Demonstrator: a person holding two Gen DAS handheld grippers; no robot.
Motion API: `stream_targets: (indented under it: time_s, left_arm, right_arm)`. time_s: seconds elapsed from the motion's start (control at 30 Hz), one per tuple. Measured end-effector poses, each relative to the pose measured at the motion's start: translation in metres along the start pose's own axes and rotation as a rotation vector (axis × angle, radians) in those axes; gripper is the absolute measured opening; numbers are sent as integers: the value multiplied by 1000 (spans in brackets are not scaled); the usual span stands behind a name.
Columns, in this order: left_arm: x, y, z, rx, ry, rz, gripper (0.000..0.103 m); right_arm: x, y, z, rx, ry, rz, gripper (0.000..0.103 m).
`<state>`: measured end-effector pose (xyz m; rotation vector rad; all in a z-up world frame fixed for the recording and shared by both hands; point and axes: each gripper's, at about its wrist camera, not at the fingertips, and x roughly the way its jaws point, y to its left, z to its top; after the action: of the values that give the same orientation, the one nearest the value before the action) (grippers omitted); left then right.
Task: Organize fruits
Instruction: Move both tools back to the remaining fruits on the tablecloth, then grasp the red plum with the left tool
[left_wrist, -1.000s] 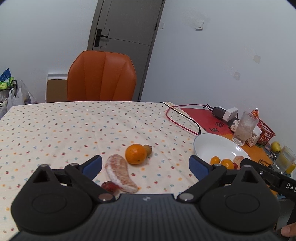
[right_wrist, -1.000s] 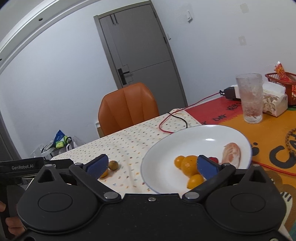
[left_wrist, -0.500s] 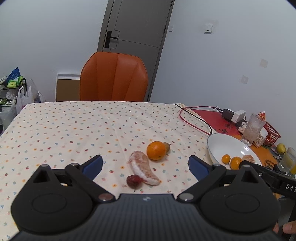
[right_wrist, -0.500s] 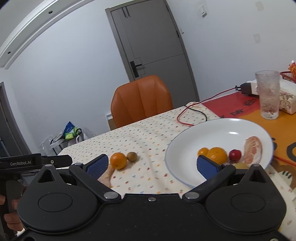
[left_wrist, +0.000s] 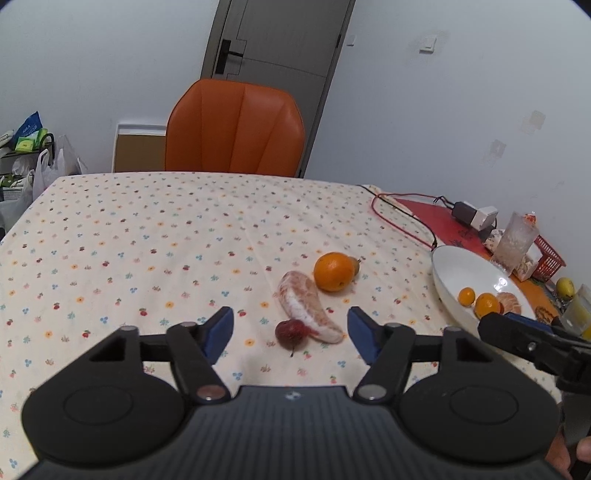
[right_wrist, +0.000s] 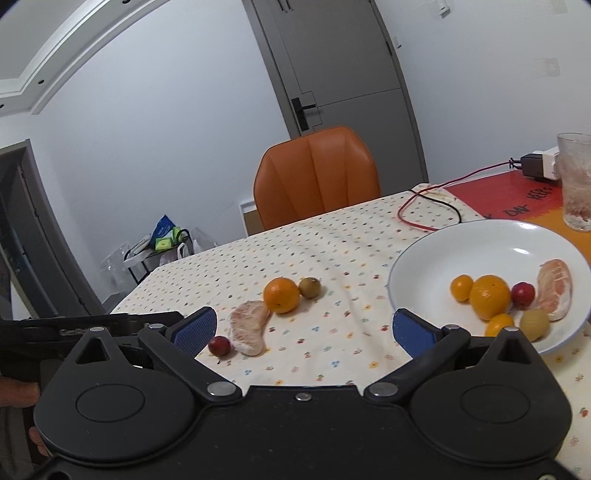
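Observation:
On the dotted tablecloth lie a small red fruit, a peeled pomelo segment, an orange and a small brown-green fruit behind it. My left gripper is open and empty, its jaws either side of the red fruit and just short of it. My right gripper is open and empty, above the cloth between these fruits and the white plate. The plate holds several fruits: oranges, a red fruit, a pomelo segment and a yellow-green fruit.
An orange chair stands at the table's far side. A red cable and a charger lie behind the plate. A glass and a red basket stand at the right. Bags sit on the floor at the left.
Both grippers have pulled back and swung left. The loose fruits now sit further ahead in the left view, and have come fully into the right view beside the plate.

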<state>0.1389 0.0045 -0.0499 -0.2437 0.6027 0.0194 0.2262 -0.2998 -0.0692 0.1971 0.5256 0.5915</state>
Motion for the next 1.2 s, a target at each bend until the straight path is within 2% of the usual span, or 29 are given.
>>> stream_targets:
  time_s: [0.5, 0.73, 0.87, 1.0, 1.2]
  left_arm:
    - [37, 7, -9, 12, 65, -23, 49]
    - [50, 7, -14, 17, 83, -28, 46]
    - [53, 10, -15, 15, 72, -28, 37]
    - [55, 12, -15, 7, 71, -38, 22]
    - [49, 17, -15, -2, 60, -38, 22]
  right_arm:
    - [21, 17, -7, -29, 49, 5, 103]
    - [28, 15, -9, -23, 63, 2, 103]
    - [33, 16, -9, -23, 68, 7, 103]
    - [37, 19, -8, -27, 75, 11, 103]
    - [44, 23, -9, -34, 80, 17, 103]
